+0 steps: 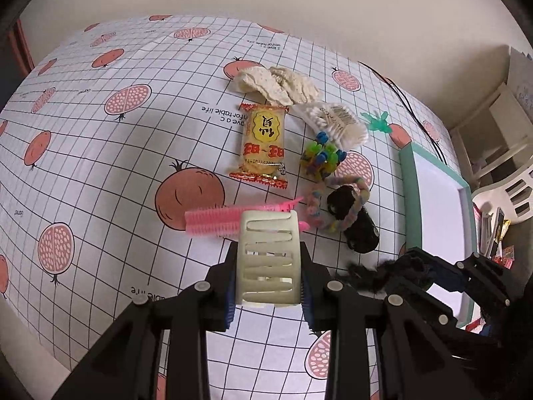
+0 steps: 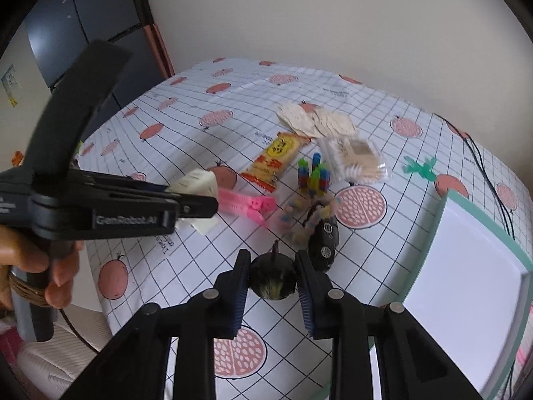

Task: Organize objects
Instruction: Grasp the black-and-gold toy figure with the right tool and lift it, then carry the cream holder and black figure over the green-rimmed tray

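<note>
While a cream slotted hair clip (image 1: 268, 260) is clamped between the jaws of the left gripper (image 1: 269, 295) above the tablecloth (image 1: 100, 173), a black fuzzy ball (image 2: 273, 276) is gripped by the right gripper (image 2: 273, 295) near the front edge, beside the teal-rimmed tray (image 2: 466, 266) at the right edge.

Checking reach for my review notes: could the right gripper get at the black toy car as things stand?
Probably not yet: the right gripper is already shut on a dark fuzzy ball. The toy car lies close ahead, though a pastel fuzzy loop lies partly across it.
</note>
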{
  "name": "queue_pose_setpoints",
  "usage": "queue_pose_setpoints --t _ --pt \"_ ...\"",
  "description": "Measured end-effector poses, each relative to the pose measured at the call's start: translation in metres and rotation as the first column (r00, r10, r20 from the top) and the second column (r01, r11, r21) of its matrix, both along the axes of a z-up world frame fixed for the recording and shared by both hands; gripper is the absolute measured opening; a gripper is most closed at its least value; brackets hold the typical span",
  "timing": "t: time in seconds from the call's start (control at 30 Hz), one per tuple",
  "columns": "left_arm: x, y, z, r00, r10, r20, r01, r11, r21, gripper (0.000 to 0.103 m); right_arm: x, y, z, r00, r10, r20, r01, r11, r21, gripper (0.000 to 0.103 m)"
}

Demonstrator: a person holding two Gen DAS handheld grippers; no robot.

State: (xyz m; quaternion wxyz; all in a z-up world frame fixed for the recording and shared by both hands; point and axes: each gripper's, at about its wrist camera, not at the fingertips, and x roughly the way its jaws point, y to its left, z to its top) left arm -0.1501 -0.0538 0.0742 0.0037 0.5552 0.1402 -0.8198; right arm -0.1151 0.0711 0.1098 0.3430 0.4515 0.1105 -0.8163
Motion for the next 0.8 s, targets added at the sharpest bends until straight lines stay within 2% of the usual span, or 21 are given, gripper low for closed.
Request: queue_pose_setpoints --t 0.3,0.4,0.53,0.67,0.8 --pt "0.002 -0.001 0.002 0.999 0.026 -0.019 -0.025 1.0 0.007 0.032 0.0 0.006 0.005 1.0 -0.008 -0.013 0.008 1.0 -0.02 0.029" --pt "0.004 -0.002 0.01 0.998 0.043 -0.052 -0.042 0.999 0.016 0.032 0.0 0.013 0.016 0.999 -0.027 -0.034 0.025 0.998 -0.061 0.029" --pt "0.008 0.003 0.028 0.989 0.054 -0.139 -0.049 0.998 0.033 0.032 -0.001 0.029 0.033 0.994 -0.076 -0.081 0.066 0.991 -0.118 0.029" --pt "0.012 0.016 0.046 0.972 0.045 -0.231 -0.038 0.999 0.034 0.032 -0.003 0.053 0.052 0.967 -0.193 -0.168 0.168 0.974 -0.155 0.029" --pt "0.014 0.038 0.056 0.964 0.017 -0.266 -0.002 0.998 0.058 0.032 -0.01 0.079 0.059 0.929 -0.308 -0.203 0.281 0.947 -0.154 0.029"
